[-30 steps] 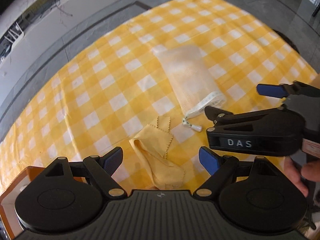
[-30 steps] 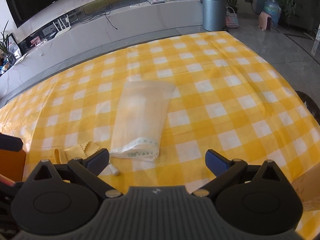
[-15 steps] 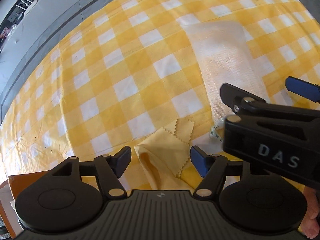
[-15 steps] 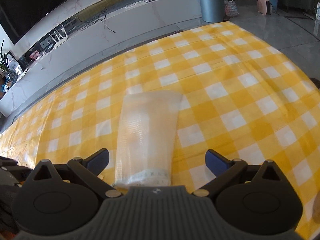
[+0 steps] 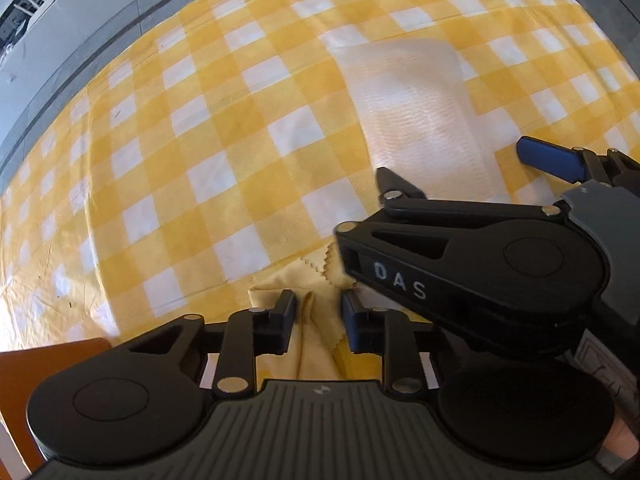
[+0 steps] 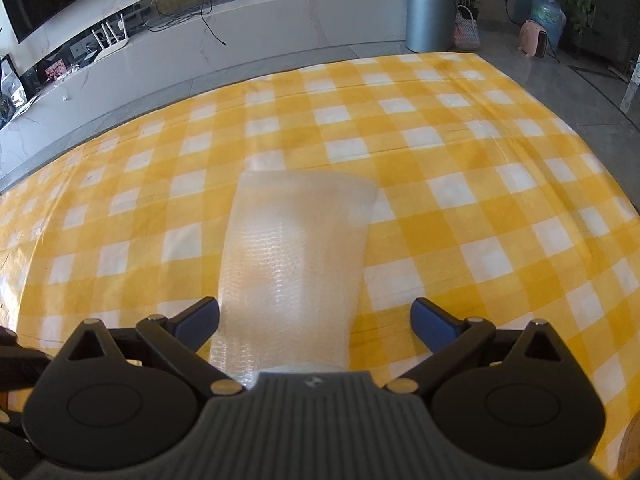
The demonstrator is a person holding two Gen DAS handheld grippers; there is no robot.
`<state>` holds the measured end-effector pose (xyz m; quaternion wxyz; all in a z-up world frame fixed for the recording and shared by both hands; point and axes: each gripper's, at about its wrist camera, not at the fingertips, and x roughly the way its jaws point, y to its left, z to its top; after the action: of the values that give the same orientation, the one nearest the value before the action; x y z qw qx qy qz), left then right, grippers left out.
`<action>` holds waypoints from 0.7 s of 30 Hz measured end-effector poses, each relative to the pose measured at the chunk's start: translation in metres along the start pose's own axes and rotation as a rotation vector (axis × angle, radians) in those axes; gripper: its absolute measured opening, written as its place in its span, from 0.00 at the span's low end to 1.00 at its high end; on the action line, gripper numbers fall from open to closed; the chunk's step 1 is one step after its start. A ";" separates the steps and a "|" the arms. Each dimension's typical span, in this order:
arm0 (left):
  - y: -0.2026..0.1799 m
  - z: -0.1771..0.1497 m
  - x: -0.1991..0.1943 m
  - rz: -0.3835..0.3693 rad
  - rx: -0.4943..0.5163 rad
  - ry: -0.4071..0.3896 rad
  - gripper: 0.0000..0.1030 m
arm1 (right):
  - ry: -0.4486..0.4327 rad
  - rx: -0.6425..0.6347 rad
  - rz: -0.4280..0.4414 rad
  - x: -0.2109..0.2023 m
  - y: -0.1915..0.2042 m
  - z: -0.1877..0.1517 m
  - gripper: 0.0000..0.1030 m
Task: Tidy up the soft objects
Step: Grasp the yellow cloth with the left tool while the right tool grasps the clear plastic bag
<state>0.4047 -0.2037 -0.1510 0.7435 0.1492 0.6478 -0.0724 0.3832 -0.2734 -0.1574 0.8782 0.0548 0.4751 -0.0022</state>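
A small yellow cloth [image 5: 316, 320] with zigzag edges lies crumpled on the yellow checked tablecloth [image 5: 208, 184]. My left gripper [image 5: 318, 322] has its jaws closed in on a fold of the cloth. A white mesh pouch [image 5: 424, 120] lies flat beyond it; it also shows in the right wrist view [image 6: 292, 256]. My right gripper [image 6: 314, 314] is open, its blue fingertips [image 6: 430, 320] on either side of the pouch's near end, just above it. In the left wrist view the right gripper body [image 5: 480, 264] sits close at the right.
An orange box corner [image 5: 48, 364] shows at the lower left of the left wrist view. Beyond the table's far edge are a grey floor, a low white console [image 6: 200, 44] and a grey bin [image 6: 430, 12].
My left gripper has dropped onto the yellow cloth and its jaws have closed on it. My right gripper has moved forward over the mesh pouch's near end, still open.
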 end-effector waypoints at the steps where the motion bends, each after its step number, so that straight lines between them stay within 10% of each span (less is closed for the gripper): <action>1: 0.000 0.000 0.000 -0.003 -0.004 -0.002 0.23 | -0.005 -0.013 -0.018 -0.001 0.001 0.000 0.87; 7: -0.003 -0.005 -0.004 0.009 -0.070 -0.050 0.07 | -0.030 -0.022 -0.092 -0.005 0.000 -0.002 0.61; 11: -0.012 -0.016 -0.012 0.048 -0.087 -0.098 0.02 | -0.041 -0.009 -0.089 -0.013 -0.003 -0.004 0.12; 21: -0.034 -0.058 -0.058 0.165 -0.112 -0.345 0.02 | -0.067 0.156 -0.114 -0.035 -0.026 -0.013 0.00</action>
<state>0.3309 -0.2220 -0.1053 0.8541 0.1453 0.4994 0.0004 0.3520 -0.2992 -0.1380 0.8851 0.0959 0.4462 -0.0909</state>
